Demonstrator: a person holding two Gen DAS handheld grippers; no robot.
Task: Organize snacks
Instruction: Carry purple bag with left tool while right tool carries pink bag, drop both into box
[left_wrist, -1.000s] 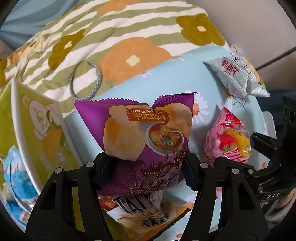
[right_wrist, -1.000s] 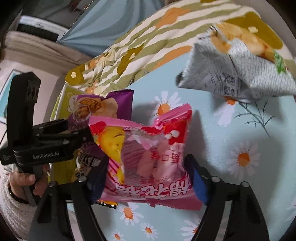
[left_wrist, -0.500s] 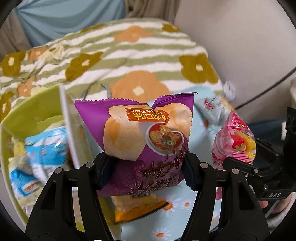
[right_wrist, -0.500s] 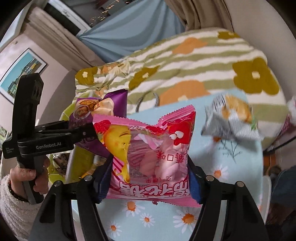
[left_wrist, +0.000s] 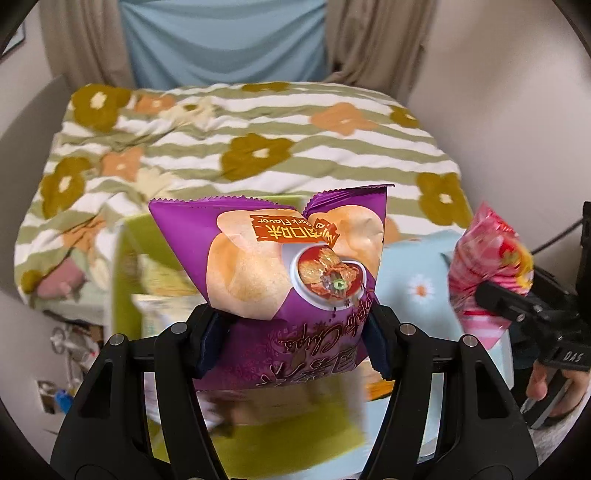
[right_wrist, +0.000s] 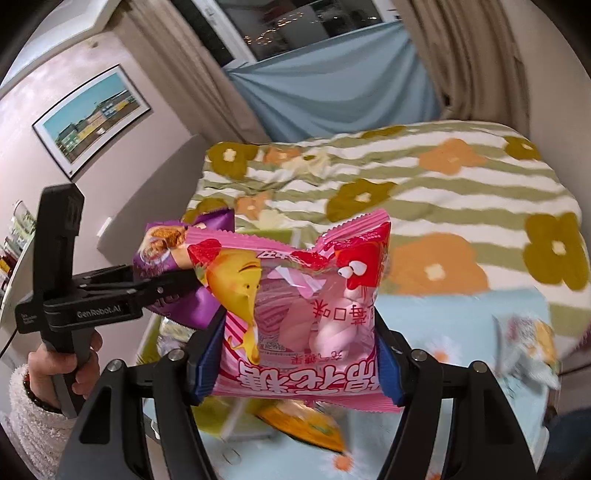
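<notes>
My left gripper (left_wrist: 295, 343) is shut on a purple chip bag (left_wrist: 280, 266) and holds it in the air above a green bin (left_wrist: 122, 266) with snack packs inside. My right gripper (right_wrist: 295, 365) is shut on a pink marshmallow bag (right_wrist: 303, 314), also lifted. In the left wrist view the pink bag (left_wrist: 487, 266) is at the right. In the right wrist view the purple bag (right_wrist: 166, 258) and left gripper (right_wrist: 173, 284) are at the left. A silver snack bag (right_wrist: 528, 343) and an orange bag (right_wrist: 306, 424) lie on the blue daisy cloth (right_wrist: 443, 325).
A bed with a green striped flower blanket (left_wrist: 240, 147) lies behind the daisy cloth. Beige curtains and a blue sheet (right_wrist: 332, 81) hang at the back. A framed picture (right_wrist: 88, 118) is on the left wall. Clutter sits on the floor at the left (left_wrist: 70, 343).
Both grippers have risen and tilted up with their bags still held. The daisy cloth and bin have dropped lower in view; the bed and curtains now fill the frames.
</notes>
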